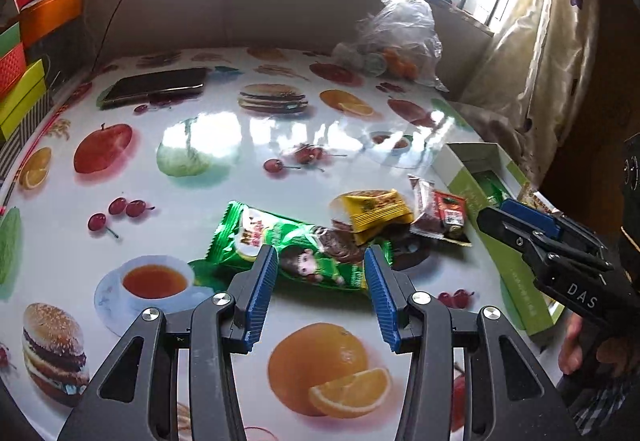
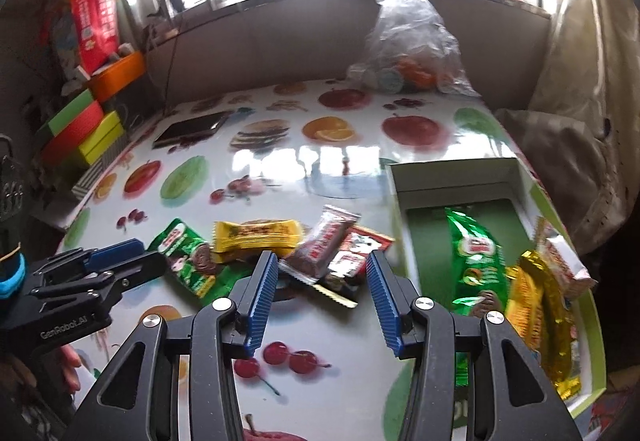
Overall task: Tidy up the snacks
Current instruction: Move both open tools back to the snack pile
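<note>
Both cameras ride just behind their own tongs, looking forward and steeply down over the desk (image 1: 224, 129) toward the window wall. The left view hangs close above the green packet (image 1: 296, 245) and catches the right tongs (image 1: 510, 219) at its right edge. The right view sits nearer the open box (image 2: 456, 169) and shows the left tongs (image 2: 132, 259) at its left edge. Both share the snack pile, the phone (image 1: 154, 86) and the plastic bag (image 2: 412, 37).

Green Milo packet (image 1: 296, 245) flat on table, lower centre of left wrist view, lying diagonally. Yellow wafer packet (image 1: 376, 211) just right of it, overlapping brown packet (image 1: 426, 209) and red-white sachet (image 1: 452, 215). Open green-and-white box (image 2: 460, 177) at right of right wrist view, holding second green Milo packet (image 2: 476, 261), gold-wrapped packet (image 2: 548, 317), pale packet (image 2: 560, 261) against right wall.
</note>
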Available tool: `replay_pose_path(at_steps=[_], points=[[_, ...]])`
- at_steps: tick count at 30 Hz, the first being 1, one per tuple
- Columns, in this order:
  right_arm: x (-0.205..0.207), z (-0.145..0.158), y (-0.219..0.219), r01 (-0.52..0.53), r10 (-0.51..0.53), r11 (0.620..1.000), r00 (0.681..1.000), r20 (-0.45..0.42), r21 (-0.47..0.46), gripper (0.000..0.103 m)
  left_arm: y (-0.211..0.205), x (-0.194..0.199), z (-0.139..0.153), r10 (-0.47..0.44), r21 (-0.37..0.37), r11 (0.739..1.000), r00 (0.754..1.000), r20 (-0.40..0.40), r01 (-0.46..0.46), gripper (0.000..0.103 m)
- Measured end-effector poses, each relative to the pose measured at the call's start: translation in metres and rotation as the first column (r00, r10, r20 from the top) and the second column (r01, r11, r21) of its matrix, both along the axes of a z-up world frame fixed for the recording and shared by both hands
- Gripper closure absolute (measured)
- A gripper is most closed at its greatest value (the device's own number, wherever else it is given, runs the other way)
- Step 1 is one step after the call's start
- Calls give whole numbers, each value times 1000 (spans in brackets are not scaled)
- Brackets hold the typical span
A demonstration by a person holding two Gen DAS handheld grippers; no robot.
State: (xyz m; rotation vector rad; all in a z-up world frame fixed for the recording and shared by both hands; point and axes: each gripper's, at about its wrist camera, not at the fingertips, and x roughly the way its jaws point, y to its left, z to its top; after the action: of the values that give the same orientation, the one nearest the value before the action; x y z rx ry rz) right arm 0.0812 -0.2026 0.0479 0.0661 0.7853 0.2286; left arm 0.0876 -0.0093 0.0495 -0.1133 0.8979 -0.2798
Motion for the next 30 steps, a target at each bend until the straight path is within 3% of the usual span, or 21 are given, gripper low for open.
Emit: replay_pose_path(at_steps=[12,20,30], points=[[14,-15,37,-110,109,994,993,-41,-14,56,20,5,-15,37,-26,999,998,-55,-38,56],[21,-23,51,-138,136,990,989,-61,-34,56,17,14,-22,7,-53,999,995,-96,-12,56],[29,-25,50,-141,137,989,988,-74,-43,56,13,29,-29,-7,0,1000,994,-113,7,56]])
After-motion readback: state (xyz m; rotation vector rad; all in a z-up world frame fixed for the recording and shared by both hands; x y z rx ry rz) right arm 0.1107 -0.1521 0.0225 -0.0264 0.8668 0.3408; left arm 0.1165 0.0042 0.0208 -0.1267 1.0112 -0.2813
